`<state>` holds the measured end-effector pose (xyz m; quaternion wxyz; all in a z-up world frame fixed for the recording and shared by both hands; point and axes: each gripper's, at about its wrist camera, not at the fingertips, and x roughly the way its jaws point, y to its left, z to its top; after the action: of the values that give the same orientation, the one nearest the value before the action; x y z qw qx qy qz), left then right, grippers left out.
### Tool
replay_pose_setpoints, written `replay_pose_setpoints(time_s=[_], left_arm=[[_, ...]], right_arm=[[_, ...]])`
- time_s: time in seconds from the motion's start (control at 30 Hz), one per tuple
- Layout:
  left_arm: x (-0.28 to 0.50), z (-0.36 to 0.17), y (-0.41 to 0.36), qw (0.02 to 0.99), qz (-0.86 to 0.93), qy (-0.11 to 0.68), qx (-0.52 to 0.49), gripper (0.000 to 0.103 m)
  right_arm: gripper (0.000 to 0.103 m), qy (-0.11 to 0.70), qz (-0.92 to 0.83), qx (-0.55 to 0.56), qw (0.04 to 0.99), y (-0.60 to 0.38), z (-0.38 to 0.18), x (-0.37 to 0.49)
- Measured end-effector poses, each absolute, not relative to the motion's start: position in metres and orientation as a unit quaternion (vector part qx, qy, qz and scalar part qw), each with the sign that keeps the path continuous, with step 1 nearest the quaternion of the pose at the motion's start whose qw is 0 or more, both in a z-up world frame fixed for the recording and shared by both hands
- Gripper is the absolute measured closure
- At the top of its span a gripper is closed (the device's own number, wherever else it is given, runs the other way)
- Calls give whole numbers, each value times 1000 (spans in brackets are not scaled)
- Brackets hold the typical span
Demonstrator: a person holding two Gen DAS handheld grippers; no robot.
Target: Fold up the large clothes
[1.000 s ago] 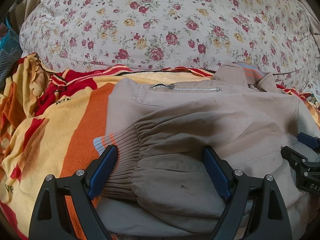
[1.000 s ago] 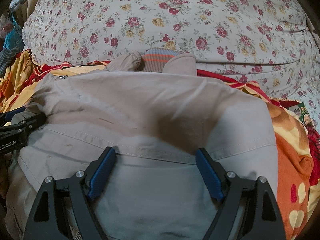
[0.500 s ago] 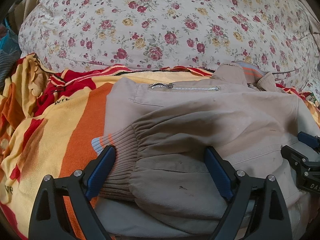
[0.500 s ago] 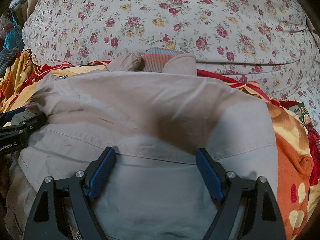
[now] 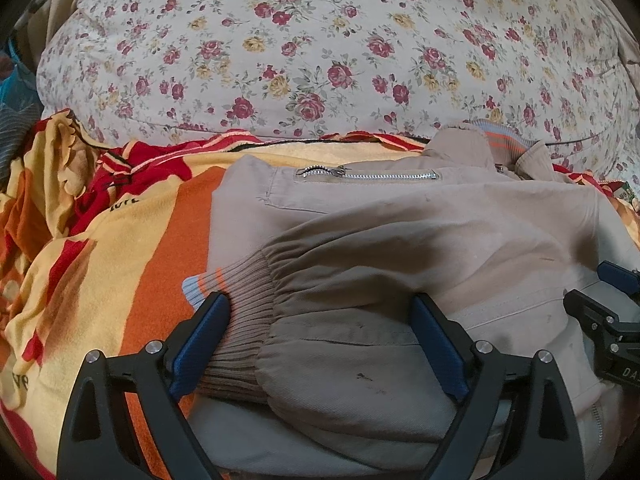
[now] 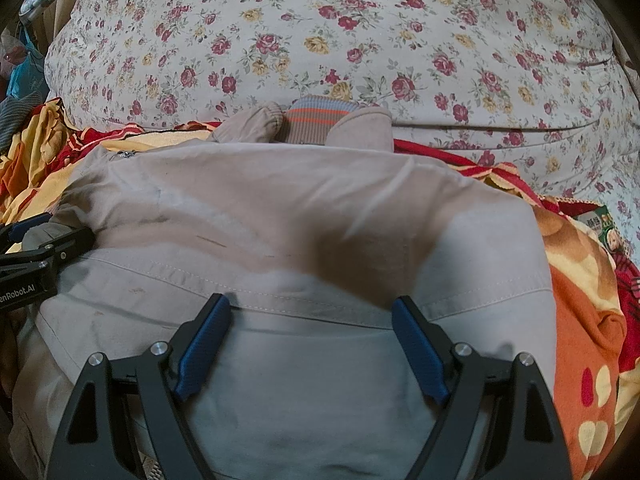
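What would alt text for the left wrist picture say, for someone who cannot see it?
A folded beige cotton jacket lies on an orange, yellow and red blanket, its ribbed knit cuff between the wide-open blue-padded jaws of the left gripper. A rose-patterned floral quilt fills the background.

Folded jacket (image 6: 300,220) bulks ahead; floral pillow (image 6: 340,40) walls off the far side.
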<state>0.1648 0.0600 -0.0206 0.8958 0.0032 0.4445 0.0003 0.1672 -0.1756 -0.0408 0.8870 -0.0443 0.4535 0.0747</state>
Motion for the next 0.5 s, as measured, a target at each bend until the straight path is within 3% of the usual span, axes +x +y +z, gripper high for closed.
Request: replay_pose_setpoints(time_s=[0.5], left_arm=[[166,-22,56,894,4,448,14,18]], right_arm=[[17,454,75,-45,887,-176,-41,168]])
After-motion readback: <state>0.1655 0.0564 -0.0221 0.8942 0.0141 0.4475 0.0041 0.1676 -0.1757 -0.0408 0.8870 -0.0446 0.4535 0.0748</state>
